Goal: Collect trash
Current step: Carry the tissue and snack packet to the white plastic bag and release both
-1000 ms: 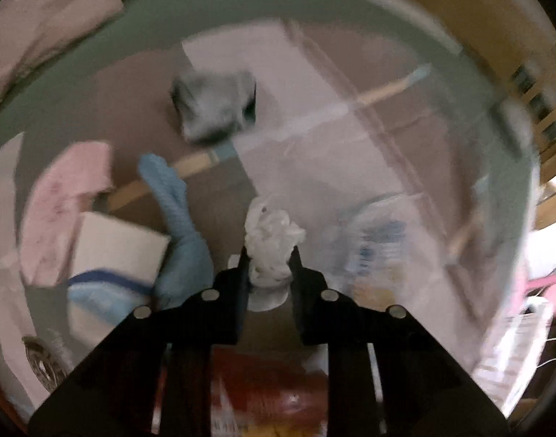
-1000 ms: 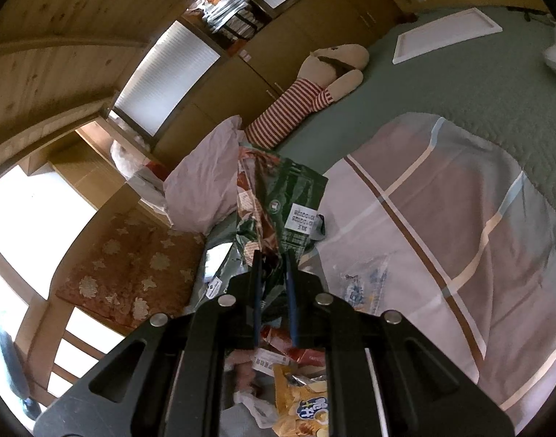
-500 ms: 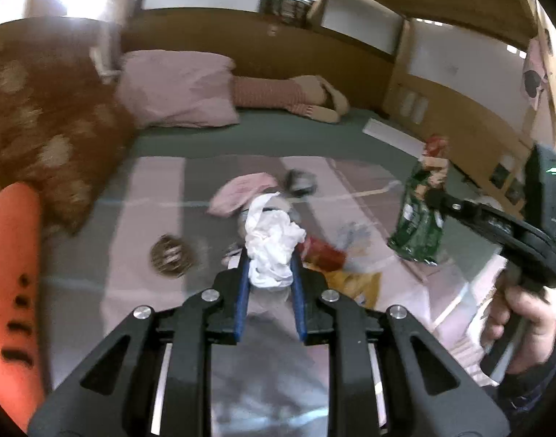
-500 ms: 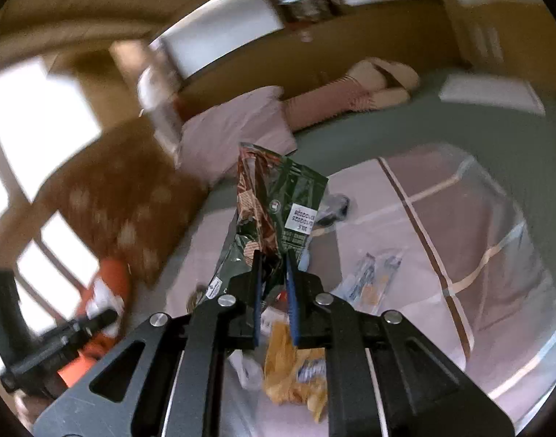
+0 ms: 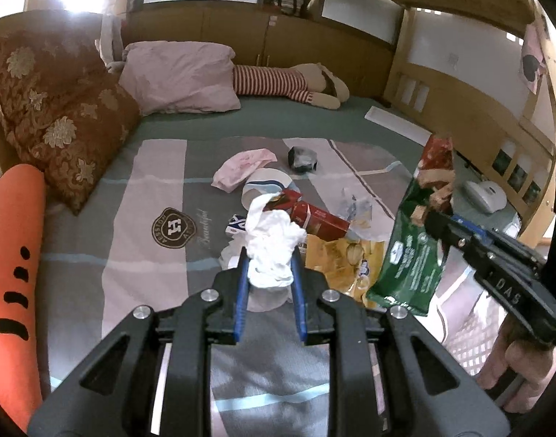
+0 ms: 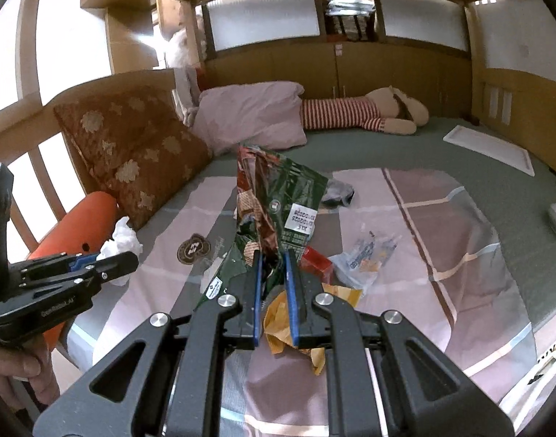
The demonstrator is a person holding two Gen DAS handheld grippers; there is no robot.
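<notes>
Both tongs hold trash above the bed.
Left tongs (image 5: 268,273) pinch a white tissue (image 5: 272,244); right tongs (image 6: 272,284) pinch a green snack bag (image 6: 274,204); other wrappers (image 5: 345,255) lie beyond.

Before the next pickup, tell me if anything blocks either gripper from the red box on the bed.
Both are occupied: the left gripper is shut on a crumpled tissue, the right gripper on a green snack bag. The bag hangs in front of the red box in the right view.

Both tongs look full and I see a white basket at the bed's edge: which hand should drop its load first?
Right, probably. The right tongs, holding the green snack bag, hang nearest the white basket. The left tongs hold the crumpled tissue over the blanket, farther away.
</notes>
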